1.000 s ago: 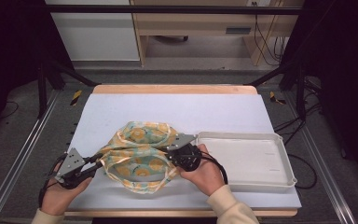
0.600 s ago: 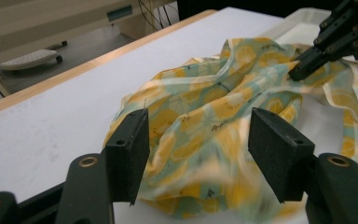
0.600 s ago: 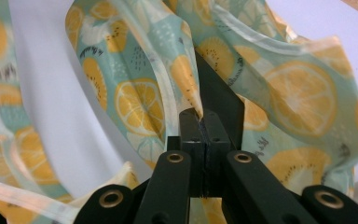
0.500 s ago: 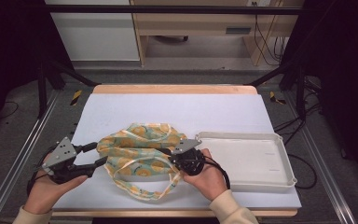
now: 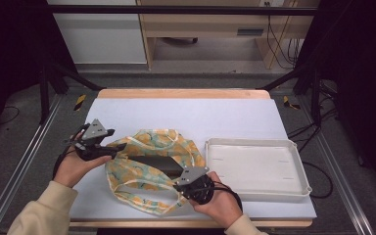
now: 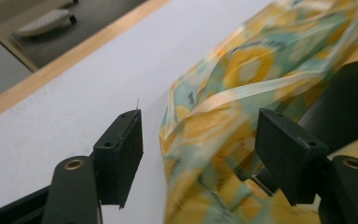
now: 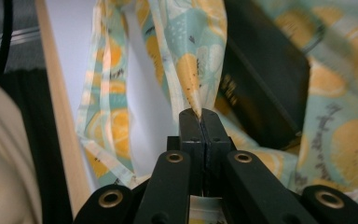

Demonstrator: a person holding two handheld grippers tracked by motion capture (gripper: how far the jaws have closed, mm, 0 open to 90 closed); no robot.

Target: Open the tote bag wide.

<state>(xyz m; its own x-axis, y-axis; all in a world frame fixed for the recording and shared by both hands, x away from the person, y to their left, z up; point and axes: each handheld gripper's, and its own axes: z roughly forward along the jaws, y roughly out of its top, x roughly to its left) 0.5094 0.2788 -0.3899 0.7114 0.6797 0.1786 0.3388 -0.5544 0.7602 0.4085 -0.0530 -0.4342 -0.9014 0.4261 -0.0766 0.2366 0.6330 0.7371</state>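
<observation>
Since the earlier frames the patterned cloth bag (image 5: 149, 169) has been pulled open: a second ago it lay bunched in a rounded heap between the two tools, and now it is spread flatter and wider on the white counter (image 5: 186, 117), with a black box (image 5: 160, 163) showing in its mouth. The left tool (image 5: 120, 147) was then closed on the bag's left edge; its jaws have just been opening, and it has drawn back to the left and lifted a little. In the left tool view the bag's edge (image 6: 214, 135) stands in the gap between the two jaws, but the pads do not press on it. The right tool (image 5: 176, 182) has slid toward the near edge of the counter.

Nearest the person, the right tool is fully closed, pinching a fold of the bag (image 7: 191, 79) between its pads; the black box (image 7: 261, 88) lies just beyond it inside the cloth. The bag sits at the near middle of the counter, left of the white tray (image 5: 257, 169) and just touching its near left corner.

Counted: two tools, one bag, one black box, one tray.
</observation>
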